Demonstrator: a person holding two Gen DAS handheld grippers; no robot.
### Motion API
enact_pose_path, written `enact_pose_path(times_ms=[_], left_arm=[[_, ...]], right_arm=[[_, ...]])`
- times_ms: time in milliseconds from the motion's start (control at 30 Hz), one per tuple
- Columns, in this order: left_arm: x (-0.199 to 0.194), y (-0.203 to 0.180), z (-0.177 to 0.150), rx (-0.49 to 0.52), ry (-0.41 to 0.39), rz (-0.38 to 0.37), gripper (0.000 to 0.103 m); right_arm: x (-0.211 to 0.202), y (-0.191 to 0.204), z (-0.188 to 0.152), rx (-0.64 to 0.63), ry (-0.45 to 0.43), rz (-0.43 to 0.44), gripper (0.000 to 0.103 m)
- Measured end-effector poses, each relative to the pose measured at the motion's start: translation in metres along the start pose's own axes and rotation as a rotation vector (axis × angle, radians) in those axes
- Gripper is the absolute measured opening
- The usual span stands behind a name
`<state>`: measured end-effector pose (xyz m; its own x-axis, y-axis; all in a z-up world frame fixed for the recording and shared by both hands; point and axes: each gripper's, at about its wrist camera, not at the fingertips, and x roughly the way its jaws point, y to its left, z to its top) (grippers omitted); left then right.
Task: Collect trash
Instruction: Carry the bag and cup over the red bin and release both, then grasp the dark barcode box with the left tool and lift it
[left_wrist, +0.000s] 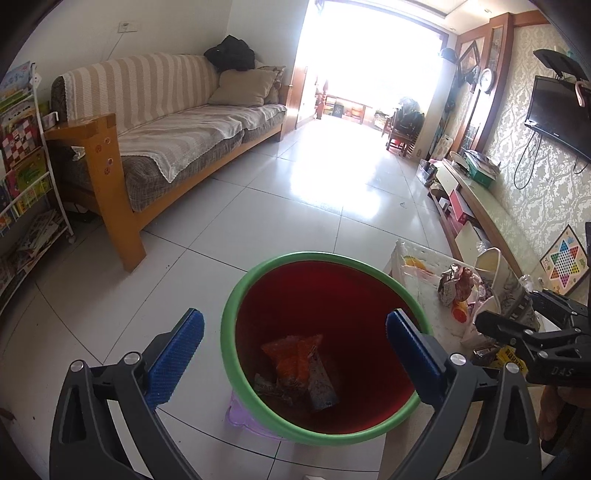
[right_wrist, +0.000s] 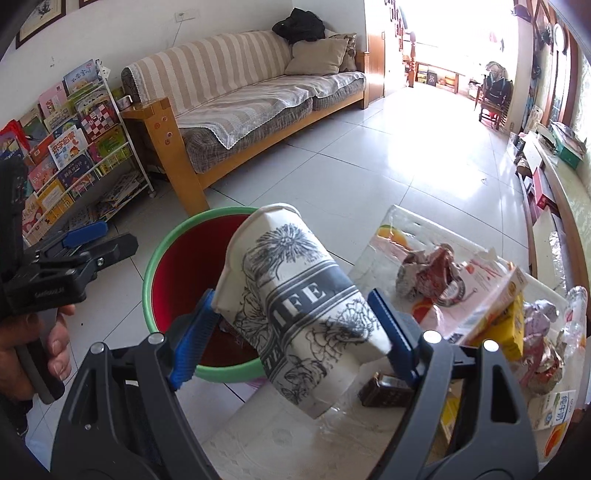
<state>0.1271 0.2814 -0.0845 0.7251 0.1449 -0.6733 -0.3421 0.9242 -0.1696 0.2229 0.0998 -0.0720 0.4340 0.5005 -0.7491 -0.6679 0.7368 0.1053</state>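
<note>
1. So, carrying a piece of trash over to the bin (right_wrist: 162, 258) right now, judging by the setup: red inside, green rim, sitting on the tiled floor just beside the small table (right_wrist: 280, 435).
2. Gripping a big paper cup (right_wrist: 295, 295) in the right gripper (right_wrist: 295, 332), jaws clamped on its sides, cup tilted with the mouth pointing up and away toward the bin. Hanging partly over the rim already, base end over the table edge.
3. Next, probably swinging a bit further left so the whole cup sits over the red opening, then spreading the jaws to drop it. Needing care about the cup's length catching the rim.
4. Hovering the left gripper (left_wrist: 295, 354) above the bin, jaws wide apart and holding nothing, blue pads (left_wrist: 177, 354) framing the opening. Possibly crowding the drop zone, so worth pulling back.
5. Sitting at the bottom of the bin: an orange wrapper (left_wrist: 295, 354) plus some greyish scraps.
6. Waiting on the table: a crumpled wrapper (right_wrist: 424, 273), a yellow carton (right_wrist: 506, 332), a small brown box (right_wrist: 384, 391), a milk carton (right_wrist: 554, 410).
7. Standing well apart from all this: sofa (right_wrist: 258, 96) and book rack (right_wrist: 74, 147), not in the way.
</note>
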Motion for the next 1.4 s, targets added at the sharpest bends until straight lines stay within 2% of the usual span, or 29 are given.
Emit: enact_pose_path(times_ms=[300, 533, 600, 633, 667, 733, 1033, 1200, 1400], left_arm=[[-0.013, 0.030, -0.009, -0.020, -0.002, 0.050, 0.095], [-0.018, 0.046, -0.010, -0.050, -0.008, 0.063, 0.095], [-0.019, 0.044, -0.010, -0.050, -0.009, 0.066, 0.095], [-0.019, 0.044, -0.010, -0.049, -0.010, 0.068, 0.095], [-0.019, 0.044, -0.010, -0.048, -0.010, 0.069, 0.095], [-0.019, 0.043, -0.009, -0.050, -0.010, 0.069, 0.095], [-0.029, 0.026, -0.011, -0.023, -0.022, 0.050, 0.095], [-0.034, -0.002, -0.014, 0.012, -0.019, 0.014, 0.095], [-0.035, -0.062, -0.025, 0.084, 0.001, -0.079, 0.095]], right_arm=[[0.061, 0.035, 0.023, -0.078, 0.068, 0.012, 0.081], [0.084, 0.052, 0.027, -0.118, 0.115, 0.000, 0.083], [0.083, 0.055, 0.029, -0.126, 0.113, -0.008, 0.087], [0.082, 0.056, 0.030, -0.127, 0.108, -0.008, 0.092], [0.079, 0.057, 0.031, -0.125, 0.104, 0.001, 0.097], [0.073, 0.056, 0.031, -0.130, 0.088, -0.004, 0.098], [0.025, 0.039, 0.012, -0.124, 0.027, -0.071, 0.098], [-0.019, 0.005, -0.027, -0.055, -0.001, -0.113, 0.098], [-0.070, -0.031, -0.088, -0.038, -0.006, -0.194, 0.098]])
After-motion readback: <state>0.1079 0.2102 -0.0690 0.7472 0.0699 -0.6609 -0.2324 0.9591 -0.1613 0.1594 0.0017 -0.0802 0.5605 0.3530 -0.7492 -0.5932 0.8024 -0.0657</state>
